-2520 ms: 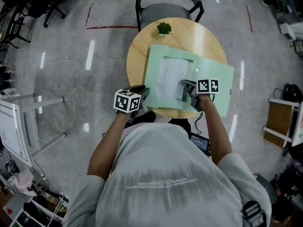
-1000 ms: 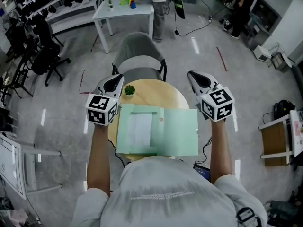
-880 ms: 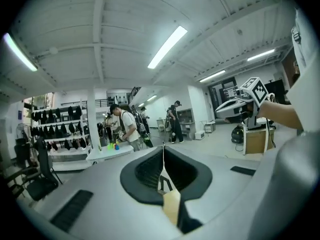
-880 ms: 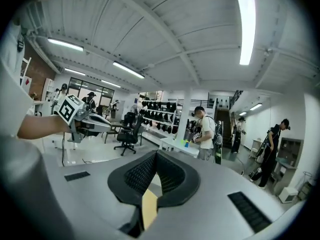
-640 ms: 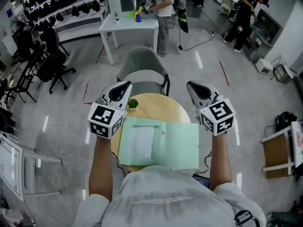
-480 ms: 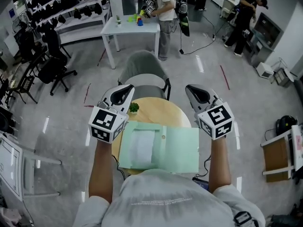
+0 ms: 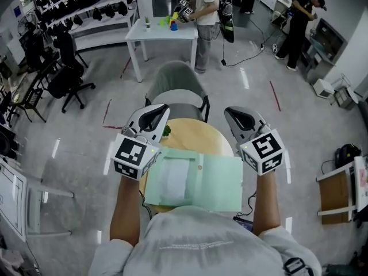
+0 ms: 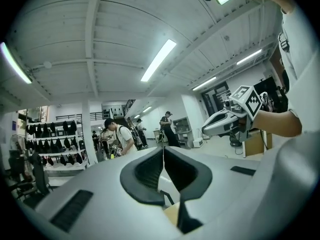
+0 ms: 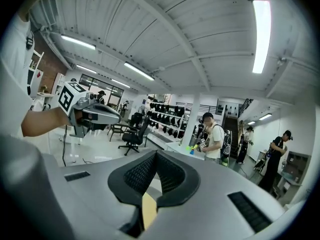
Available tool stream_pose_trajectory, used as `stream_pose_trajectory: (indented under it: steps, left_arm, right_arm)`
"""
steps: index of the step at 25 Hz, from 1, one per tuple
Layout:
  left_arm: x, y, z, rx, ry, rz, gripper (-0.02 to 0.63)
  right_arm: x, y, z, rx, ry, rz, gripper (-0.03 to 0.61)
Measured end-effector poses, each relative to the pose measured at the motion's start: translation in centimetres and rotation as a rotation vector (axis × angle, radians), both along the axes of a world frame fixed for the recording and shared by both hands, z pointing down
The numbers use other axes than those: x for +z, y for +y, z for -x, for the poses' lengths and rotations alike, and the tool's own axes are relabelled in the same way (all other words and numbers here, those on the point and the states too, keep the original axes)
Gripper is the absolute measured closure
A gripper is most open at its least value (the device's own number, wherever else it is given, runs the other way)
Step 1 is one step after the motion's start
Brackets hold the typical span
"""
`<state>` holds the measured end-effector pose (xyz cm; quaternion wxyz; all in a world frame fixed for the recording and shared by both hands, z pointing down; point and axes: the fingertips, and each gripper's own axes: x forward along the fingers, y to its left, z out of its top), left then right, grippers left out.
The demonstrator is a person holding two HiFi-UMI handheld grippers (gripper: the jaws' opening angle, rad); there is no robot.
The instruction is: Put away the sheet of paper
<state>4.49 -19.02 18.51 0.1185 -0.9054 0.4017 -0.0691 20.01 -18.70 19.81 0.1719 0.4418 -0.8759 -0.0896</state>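
Caller: Fingers (image 8: 145, 170) of the left gripper (image 8: 162, 156) are seen pressed together, pad against pad, and nothing is caught between them.

Analyst: The same is noted on the right gripper (image 9: 156, 165). Its fingers (image 9: 140, 176) are closed, nothing is gripped, and only a sliver of wood colour is glimpsed below them.

Caller: And from the head view, both grippers are held up in the air, one at each side, pointed out across the room. Neither is touching anything.

Analyst: So where is the sheet of paper (image 7: 172, 180) to be found?

Caller: It is seen as a white patch in the left half of the pale green folder (image 7: 221, 177), which is spread flat between and below the two grippers.

Analyst: The folder is laid on the round wooden worktop (image 7: 192, 134), and its near edge is pushed out past the rim toward the person.

Caller: A small green plant (image 7: 167, 131) is just made out at the far rim, beside the left gripper. A grey chair (image 7: 175, 88) is tucked in beyond that.

Analyst: Farther back, a white table (image 7: 164, 30) is spotted, with a person (image 7: 207, 7) stood at its right end.
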Motion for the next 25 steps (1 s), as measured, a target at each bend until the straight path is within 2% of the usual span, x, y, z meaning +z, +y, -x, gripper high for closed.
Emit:
stream_pose_trajectory:
  steps: [25]
  left_arm:
    - [2.9,-0.6,1.2,-0.003,0.002,0.062,0.591]
  right_arm:
    - [2.2,-1.1,0.2,0.055,-0.001,0.046,0.551]
